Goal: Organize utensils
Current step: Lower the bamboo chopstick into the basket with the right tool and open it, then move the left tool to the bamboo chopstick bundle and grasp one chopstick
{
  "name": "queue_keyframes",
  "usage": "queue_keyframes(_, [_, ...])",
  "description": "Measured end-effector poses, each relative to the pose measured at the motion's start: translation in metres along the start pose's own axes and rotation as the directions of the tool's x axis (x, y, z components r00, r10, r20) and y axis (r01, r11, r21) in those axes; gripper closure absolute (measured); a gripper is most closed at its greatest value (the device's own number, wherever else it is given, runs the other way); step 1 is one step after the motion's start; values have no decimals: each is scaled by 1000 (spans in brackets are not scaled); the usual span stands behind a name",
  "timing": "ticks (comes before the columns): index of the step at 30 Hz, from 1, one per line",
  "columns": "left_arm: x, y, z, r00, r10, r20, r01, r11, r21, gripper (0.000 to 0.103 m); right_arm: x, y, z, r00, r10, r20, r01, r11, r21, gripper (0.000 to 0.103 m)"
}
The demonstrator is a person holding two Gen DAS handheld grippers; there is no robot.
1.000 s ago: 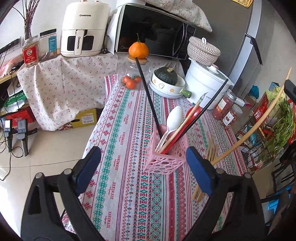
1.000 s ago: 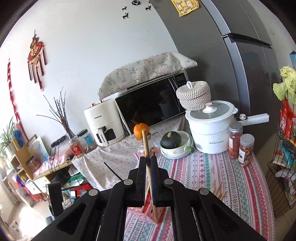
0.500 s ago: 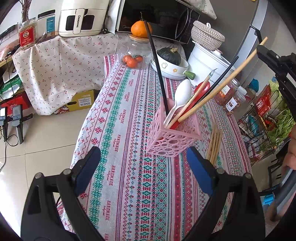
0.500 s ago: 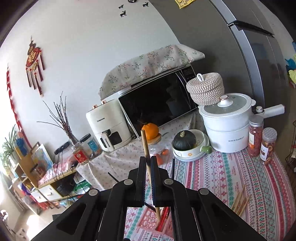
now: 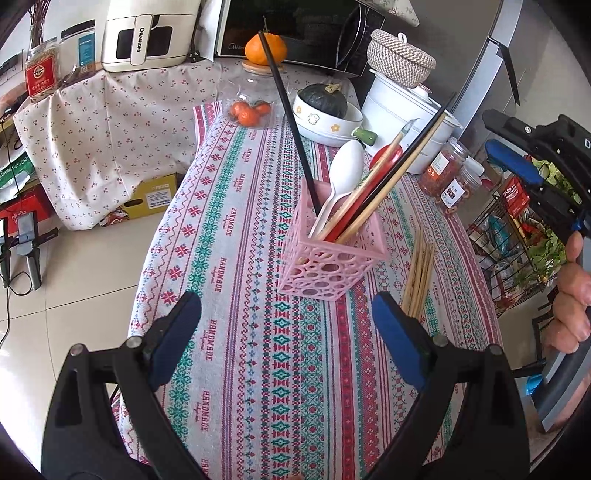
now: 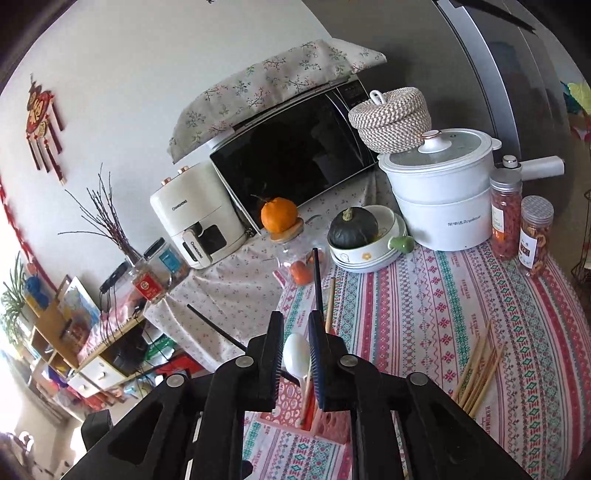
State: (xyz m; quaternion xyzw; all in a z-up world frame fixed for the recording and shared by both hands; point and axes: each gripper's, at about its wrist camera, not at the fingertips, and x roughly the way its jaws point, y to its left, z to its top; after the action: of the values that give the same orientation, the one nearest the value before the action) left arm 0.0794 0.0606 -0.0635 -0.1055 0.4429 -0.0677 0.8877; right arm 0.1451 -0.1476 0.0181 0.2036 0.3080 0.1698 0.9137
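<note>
A pink perforated basket [image 5: 328, 254] stands on the patterned tablecloth [image 5: 236, 236]. It holds a white spoon [image 5: 343, 173], a red spoon, black chopsticks [image 5: 291, 118] and a wooden chopstick [image 5: 391, 184]. A bundle of wooden chopsticks [image 5: 419, 277] lies on the cloth to the right of the basket; it also shows in the right wrist view [image 6: 480, 373]. My left gripper [image 5: 286, 332] is open and empty, just in front of the basket. My right gripper [image 6: 295, 350] is slightly open and empty above the basket [image 6: 295, 410]; it also shows in the left wrist view [image 5: 517, 147].
At the table's far end stand a bowl with a dark squash [image 5: 325, 99], a clear dish of tomatoes [image 5: 249, 110], a white pot [image 5: 406, 118] and two jars [image 5: 443, 173]. A microwave [image 5: 295, 29] and air fryer [image 5: 144, 33] stand behind. A wire rack [image 5: 517, 240] stands on the right.
My right gripper has let go of the wooden chopstick, which now stands in the basket, and has pulled back to the right. My left gripper has moved closer over the table.
</note>
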Motion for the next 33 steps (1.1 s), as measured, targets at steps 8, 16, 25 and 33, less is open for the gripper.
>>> queue_keyframes(8, [2, -19, -6, 1000, 22, -7, -21, 998, 62, 8, -35, -31, -10, 987, -159, -34, 159, 987, 2, 19])
queue_keyframes(16, [6, -40, -13, 996, 93, -10, -91, 988, 128, 3, -58, -56, -27, 943, -330, -41, 326, 943, -68, 0])
queue_keyframes(25, [2, -70, -23, 994, 99, 37, -104, 978, 182, 1, -66, -87, -45, 900, -422, -113, 408, 905, -123, 0])
queue_keyframes(33, [12, -112, -24, 999, 49, -15, -44, 970, 241, 1, -73, -129, -43, 869, -448, -210, 440, 894, -85, 0])
